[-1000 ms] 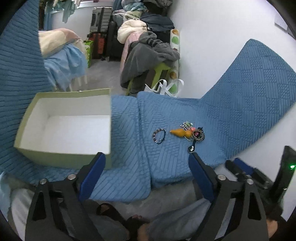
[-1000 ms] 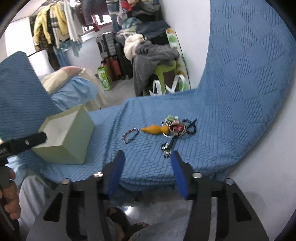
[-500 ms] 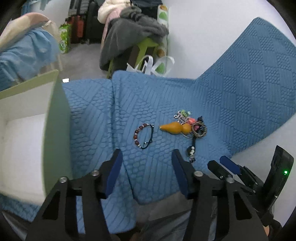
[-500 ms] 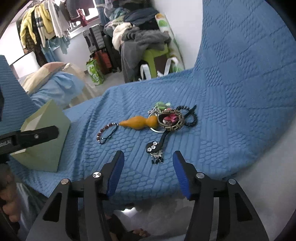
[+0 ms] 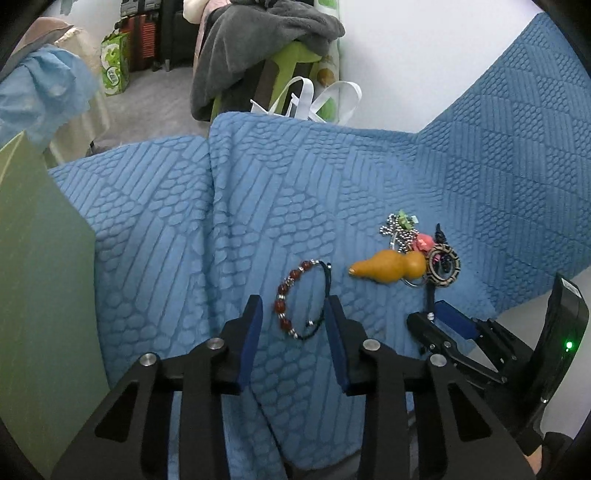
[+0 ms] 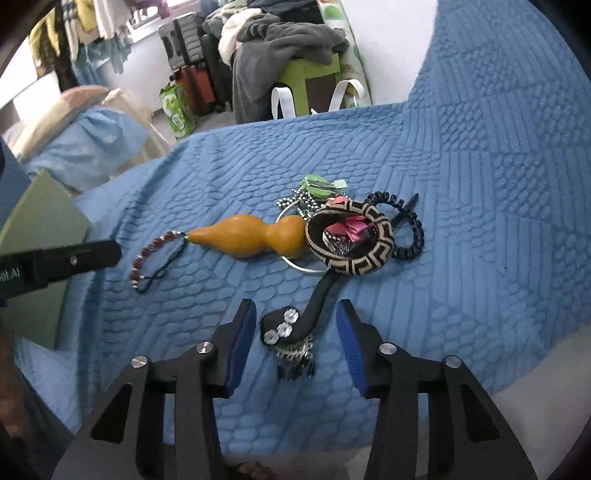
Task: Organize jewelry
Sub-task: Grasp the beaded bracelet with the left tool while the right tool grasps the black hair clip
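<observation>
Both grippers open, jaws just closing — left gripper [image 5: 293,306] straddles beaded bracelet [image 5: 301,299], right gripper [image 6: 297,314] the black pendant [image 6: 291,328]; seat lower before pinching.

Even, soft daylight, no harsh shadows.
Fisheye bends the edges, corners black; window [image 6: 147,14] upper left blown out, left edge of right view motion-blurred.
</observation>
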### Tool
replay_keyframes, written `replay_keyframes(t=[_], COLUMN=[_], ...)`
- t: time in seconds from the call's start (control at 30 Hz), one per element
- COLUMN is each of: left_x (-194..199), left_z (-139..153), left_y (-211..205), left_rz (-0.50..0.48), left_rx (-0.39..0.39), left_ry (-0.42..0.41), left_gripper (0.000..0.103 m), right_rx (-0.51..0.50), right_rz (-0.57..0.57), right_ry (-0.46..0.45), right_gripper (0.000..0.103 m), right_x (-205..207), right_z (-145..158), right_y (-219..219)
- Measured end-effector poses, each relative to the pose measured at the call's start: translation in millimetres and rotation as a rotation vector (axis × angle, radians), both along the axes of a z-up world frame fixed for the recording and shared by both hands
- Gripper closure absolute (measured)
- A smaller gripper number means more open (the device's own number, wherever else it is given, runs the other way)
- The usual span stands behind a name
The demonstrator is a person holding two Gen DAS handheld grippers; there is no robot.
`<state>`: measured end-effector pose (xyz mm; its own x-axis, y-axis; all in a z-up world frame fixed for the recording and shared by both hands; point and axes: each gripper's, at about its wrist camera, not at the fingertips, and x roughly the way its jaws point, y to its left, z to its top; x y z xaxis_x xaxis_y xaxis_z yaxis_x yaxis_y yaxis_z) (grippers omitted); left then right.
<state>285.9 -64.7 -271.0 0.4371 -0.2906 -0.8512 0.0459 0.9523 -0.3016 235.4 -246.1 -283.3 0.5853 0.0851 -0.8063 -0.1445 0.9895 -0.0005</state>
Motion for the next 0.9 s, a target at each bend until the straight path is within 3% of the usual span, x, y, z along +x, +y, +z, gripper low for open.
replay_keyframes(t=[0.23,0.6,0.83,0.87,0.9], left_x=[9.2,20.5,11.7,9.0,7.3], left_z=[-12.9,-20.9,-21.1,-21.4,-22.4], left_y=[-0.4,-8.3,-32.6,-37.3,-40.1], left_rz=[-0.013,-0.025,-0.05,-0.06,-0.064], left_rx=[0.026,0.035,0.178,0.203,0.218], left_ry=[0.018,0.0,-0.042,-0.047,-0.052], left_gripper=[0.079,0.08,0.08,0.081,0.089], right_rx=[-0.029,-0.006,-0.002,-0.005,-0.008], right_rz=[0.02,0.028,0.041,0.042,0.046], right_ry=[0.01,0.042,0.057,0.061,0.065], right_gripper=[0.073,0.075,0.075,0.075,0.075], right_x=[-7.9,-20.3,-32.1,-32.4,-33.7], right_z=[-0.6,5.4,9.2,8.9,8.1], right_y=[5.4,3.4,4.5,5.5,7.0])
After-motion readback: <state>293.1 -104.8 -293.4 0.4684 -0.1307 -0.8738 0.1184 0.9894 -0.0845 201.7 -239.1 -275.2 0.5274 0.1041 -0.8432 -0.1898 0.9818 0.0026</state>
